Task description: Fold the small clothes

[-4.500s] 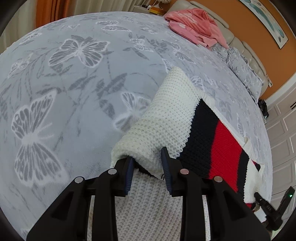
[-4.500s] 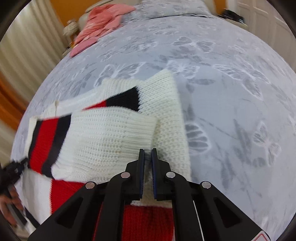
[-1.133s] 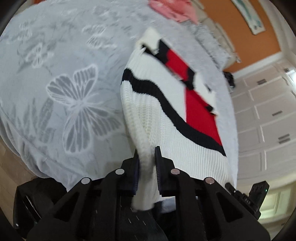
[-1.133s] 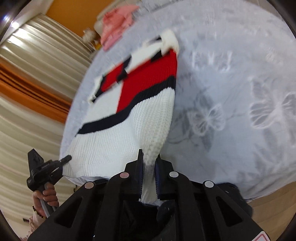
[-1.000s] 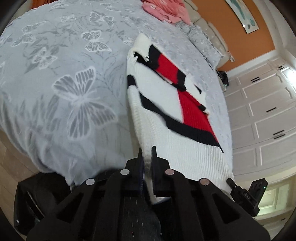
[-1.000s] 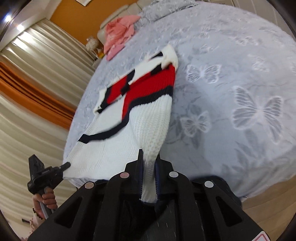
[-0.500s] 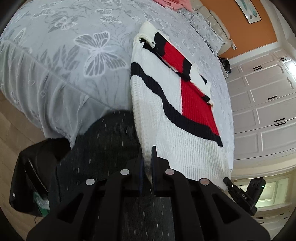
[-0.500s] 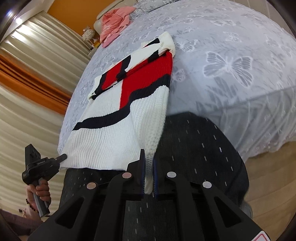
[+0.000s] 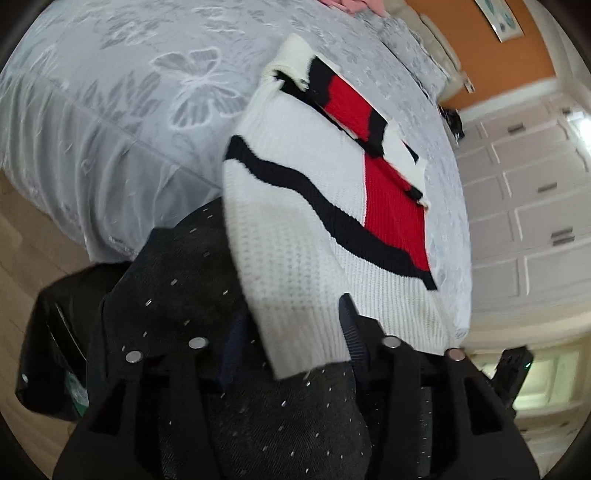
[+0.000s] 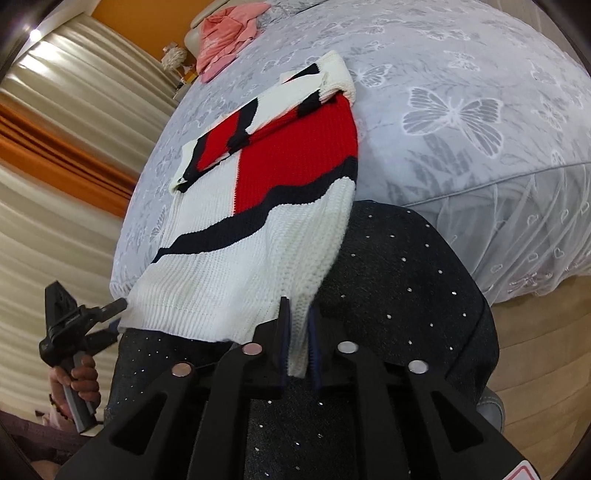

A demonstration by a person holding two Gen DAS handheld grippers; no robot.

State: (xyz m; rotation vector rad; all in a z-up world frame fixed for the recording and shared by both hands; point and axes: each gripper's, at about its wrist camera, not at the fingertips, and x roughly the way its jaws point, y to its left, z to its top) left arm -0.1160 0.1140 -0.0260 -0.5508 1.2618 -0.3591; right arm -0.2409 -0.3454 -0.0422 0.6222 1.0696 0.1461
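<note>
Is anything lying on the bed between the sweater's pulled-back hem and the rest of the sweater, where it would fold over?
Nothing visible does. The sweater lies flat on the bed, its top bare. The pink garment sits far off by the headboard. The right gripper pinches the hem; the left gripper is opening, hem between its fingers.

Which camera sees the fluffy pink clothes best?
The right wrist view: the crumpled pink garment shows nearly whole at the far end of the grey butterfly-print bed. The left wrist view catches only a cropped sliver at its top edge.
</note>
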